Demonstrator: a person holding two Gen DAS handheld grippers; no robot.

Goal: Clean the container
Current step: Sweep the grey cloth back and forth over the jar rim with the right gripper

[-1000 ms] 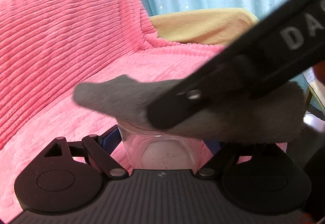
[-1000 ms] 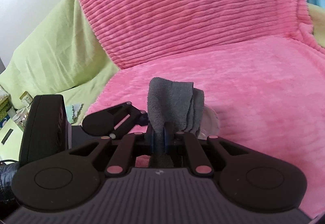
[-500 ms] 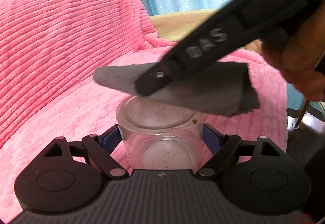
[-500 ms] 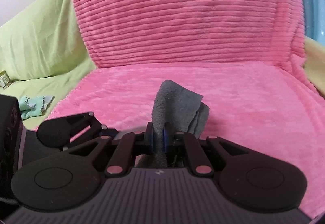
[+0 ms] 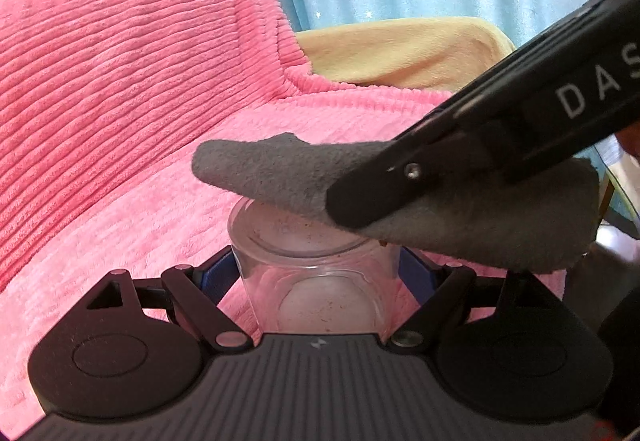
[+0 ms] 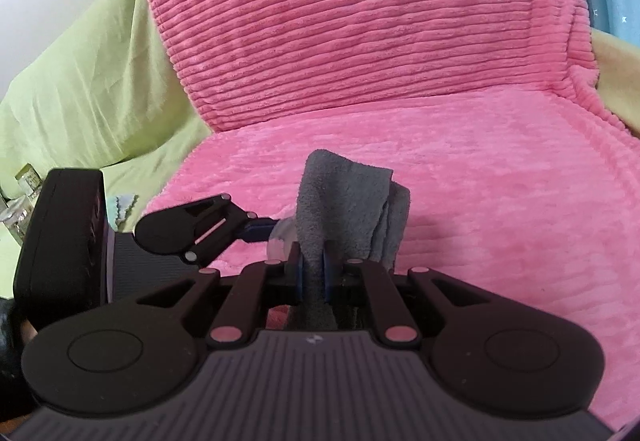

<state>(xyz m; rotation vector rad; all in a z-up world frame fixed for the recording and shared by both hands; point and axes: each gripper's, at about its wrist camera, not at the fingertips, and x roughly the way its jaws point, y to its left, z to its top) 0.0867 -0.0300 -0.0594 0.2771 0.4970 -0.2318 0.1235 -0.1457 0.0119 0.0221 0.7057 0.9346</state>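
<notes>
Two grippers share the work here. On the left, the left gripper has its jaws closed partway onto a clear glass jar, blue pads pressed against its opposite walls just under the rim, holding it upright over the pink blanket that covers the sofa seat. Brown specks cling to the jar's inside wall and bottom, so it looks far from clean. Glass like this is stiff and smooth, likely to slip if the squeeze loosens and to crack if it drops on something hard; the mid-wall hold below the rim seems the safest place.

Over to the right, the right gripper has its jaws nearly shut on a folded grey cloth, pinched at its bunched end. In the left view the cloth drapes across the jar's mouth, touching the rim. Soft and limp, it will flop wherever it is not pinched, so pushing it inside probably needs the free fold led in first.
</notes>
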